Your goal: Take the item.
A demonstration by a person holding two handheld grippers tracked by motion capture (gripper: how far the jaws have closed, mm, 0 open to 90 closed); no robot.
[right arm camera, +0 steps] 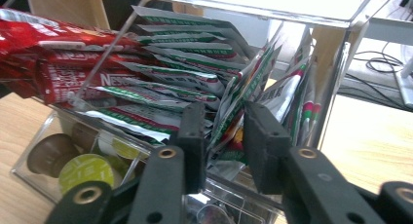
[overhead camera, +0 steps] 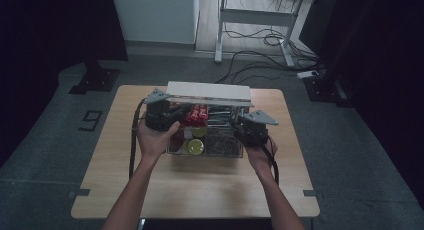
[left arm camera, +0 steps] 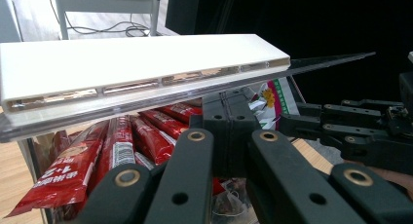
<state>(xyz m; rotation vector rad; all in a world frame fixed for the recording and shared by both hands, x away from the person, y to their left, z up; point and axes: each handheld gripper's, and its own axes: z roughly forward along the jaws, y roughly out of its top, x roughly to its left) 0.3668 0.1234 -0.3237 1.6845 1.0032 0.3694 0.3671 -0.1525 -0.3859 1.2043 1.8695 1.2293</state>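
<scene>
The left hand-held gripper (overhead camera: pixel 161 115) is sitting with jaws together beside the red sachets (left arm camera: pixel 114 151) in the clear organiser (overhead camera: pixel 205 151) mid-surface; the right hand-held gripper (right arm camera: pixel 224 136), jaws apart, is straddling green-white sachets (right arm camera: pixel 195 83), probably about to pinch one.

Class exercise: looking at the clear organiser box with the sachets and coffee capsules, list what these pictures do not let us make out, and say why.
- Left gripper: in its own view the fingers' tips sit under the white lid; any grasp is hidden.
- Red sachets: print cut off by the frame edge.
- Capsules: too small and dim in the high view to count.
- Right gripper: green-striped sachets lie between its fingers; contact unclear.
</scene>
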